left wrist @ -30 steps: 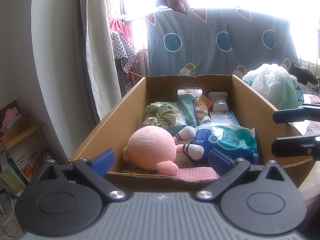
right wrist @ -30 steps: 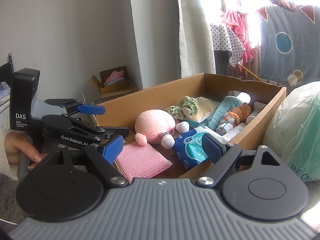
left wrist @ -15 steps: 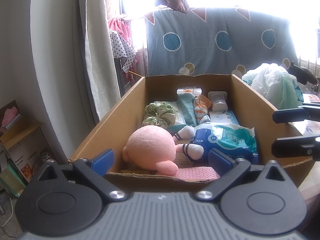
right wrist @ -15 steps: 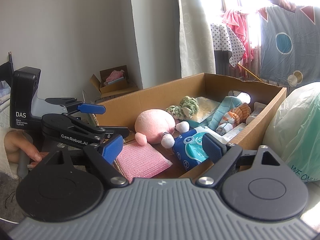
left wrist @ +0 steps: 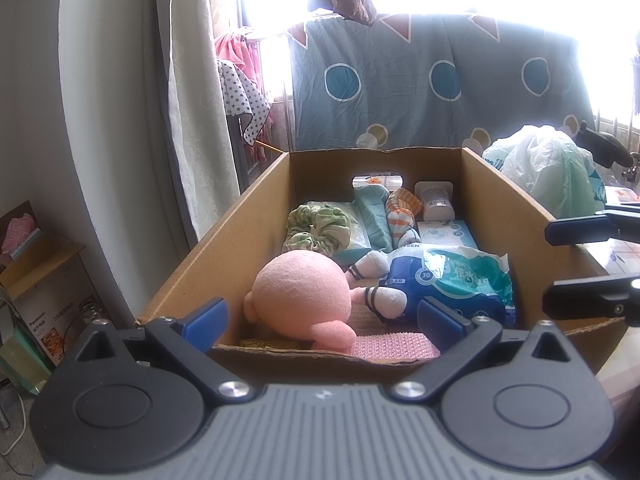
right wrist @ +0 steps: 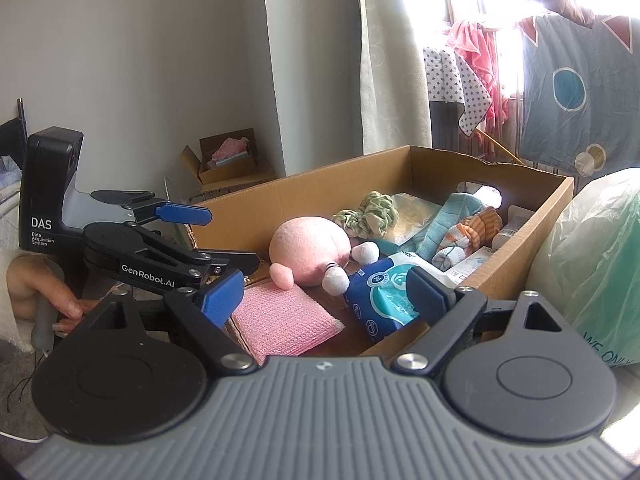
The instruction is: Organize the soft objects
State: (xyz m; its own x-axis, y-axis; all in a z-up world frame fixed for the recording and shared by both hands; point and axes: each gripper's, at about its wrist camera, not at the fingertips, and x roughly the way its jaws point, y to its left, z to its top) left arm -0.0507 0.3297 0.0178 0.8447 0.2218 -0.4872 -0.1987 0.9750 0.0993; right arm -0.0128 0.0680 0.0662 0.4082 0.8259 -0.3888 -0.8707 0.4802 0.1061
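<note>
Left gripper [left wrist: 320, 316]: jaws spread, nothing between, hovers at near wall of cardboard box [left wrist: 224, 240]. Right gripper [right wrist: 326, 294]: jaws spread, empty, at box corner.

Pink plush toy [left wrist: 300, 296] lies inside box, near end, beside blue tissue pack [left wrist: 452, 280], above pink cloth [left wrist: 392, 346].

Risks:
- Wide jaws catch box rim on entry; box shifts or tips.
- Round plush compresses, slips from pads.
- Grab snags tissue pack or cloth alongside.
- Grippers close together; collision likely.

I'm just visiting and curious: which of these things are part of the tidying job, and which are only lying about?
Part of the job:
- cardboard box
- pink plush toy
- green scrunchie
- striped socks
- pink knitted cloth
- blue tissue pack

Just lying about:
- plastic bag
- hanging blanket
- small box by the wall
</note>
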